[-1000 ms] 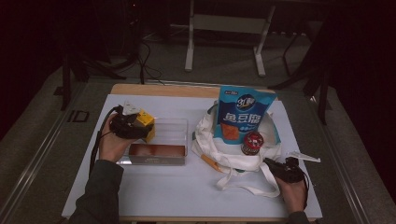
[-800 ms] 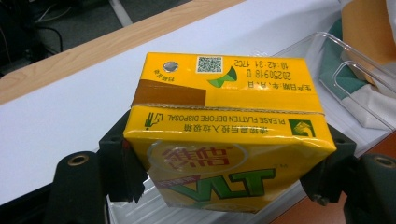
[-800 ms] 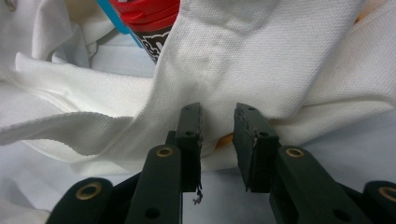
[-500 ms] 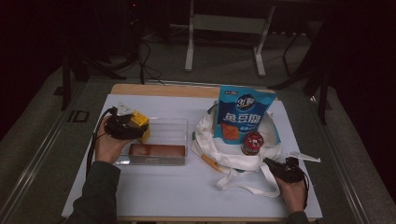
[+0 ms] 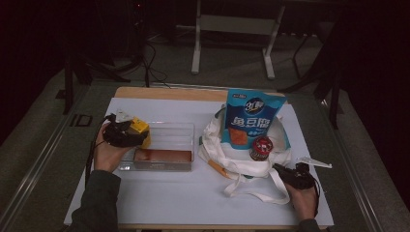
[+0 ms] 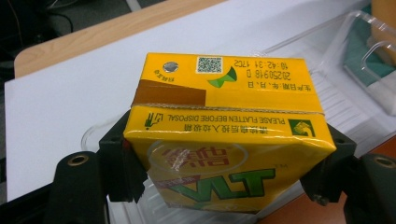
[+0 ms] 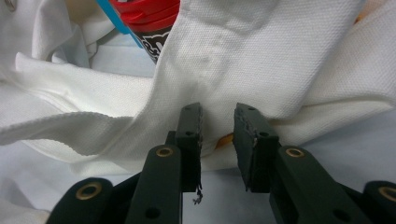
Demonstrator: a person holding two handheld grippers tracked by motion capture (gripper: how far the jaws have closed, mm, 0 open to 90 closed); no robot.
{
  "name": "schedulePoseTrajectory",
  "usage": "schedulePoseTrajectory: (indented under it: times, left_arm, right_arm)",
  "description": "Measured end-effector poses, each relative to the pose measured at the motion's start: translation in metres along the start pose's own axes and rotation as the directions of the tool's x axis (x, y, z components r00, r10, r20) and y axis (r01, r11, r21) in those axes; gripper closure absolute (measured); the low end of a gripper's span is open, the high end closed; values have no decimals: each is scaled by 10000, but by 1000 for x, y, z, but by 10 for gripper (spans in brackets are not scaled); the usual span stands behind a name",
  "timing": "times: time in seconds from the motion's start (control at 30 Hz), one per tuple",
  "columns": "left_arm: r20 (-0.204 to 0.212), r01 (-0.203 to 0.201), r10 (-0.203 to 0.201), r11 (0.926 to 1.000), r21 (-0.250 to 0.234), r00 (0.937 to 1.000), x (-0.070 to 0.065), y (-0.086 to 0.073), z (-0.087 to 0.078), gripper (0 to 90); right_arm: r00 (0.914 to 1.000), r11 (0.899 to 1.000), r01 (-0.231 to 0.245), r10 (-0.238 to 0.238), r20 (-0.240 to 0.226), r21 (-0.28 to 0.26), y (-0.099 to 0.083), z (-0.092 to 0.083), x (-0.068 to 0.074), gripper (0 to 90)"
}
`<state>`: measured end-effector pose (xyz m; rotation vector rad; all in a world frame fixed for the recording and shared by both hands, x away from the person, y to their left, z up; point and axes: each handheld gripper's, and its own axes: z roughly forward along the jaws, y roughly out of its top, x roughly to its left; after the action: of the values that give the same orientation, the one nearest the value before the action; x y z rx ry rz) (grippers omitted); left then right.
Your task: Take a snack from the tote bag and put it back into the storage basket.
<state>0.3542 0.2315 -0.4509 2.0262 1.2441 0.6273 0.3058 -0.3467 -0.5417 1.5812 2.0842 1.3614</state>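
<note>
Tray [image 5: 164,140] left of bag [image 5: 232,159]

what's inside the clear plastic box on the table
A flat reddish-brown pack lies along the near side of the clear box. The left gripper holds a yellow drink carton over its left end, covering what lies beneath.

the high view is dim and soft, its surroundings nearly black beyond the lit white table [image 5: 174,203]. both gripper views are brighter; near jaws blur slightly.
</note>
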Motion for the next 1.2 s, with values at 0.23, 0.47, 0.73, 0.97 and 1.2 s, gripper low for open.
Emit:
schedulePoseTrajectory:
  times: [0.23,0.47,0.73,0.97,1.2]
  left_arm:
    - [-20,99,-99,9999,23,9999,3,-7,0,288]
    - [-66,106,-105,9998,147,9999,3,-11,2,287]
    - [-150,210,-208,9997,140,9997,4,-14,4,287]
    - [-220,156,-150,9996,239,9996,4,-17,5,287]
    - [-241,274,-269,9994,214,9993,5,-20,5,286]
  right_arm:
    - [10000,10000,5,-5,13,-7,0,0,0,717]
    - [10000,10000,6,-6,19,-15,0,0,0,715]
    - [10000,10000,2,-2,21,-12,0,0,0,715]
    - [10000,10000,-3,3,17,-13,0,0,0,714]
    - [10000,10000,2,-2,19,-16,0,0,0,714]
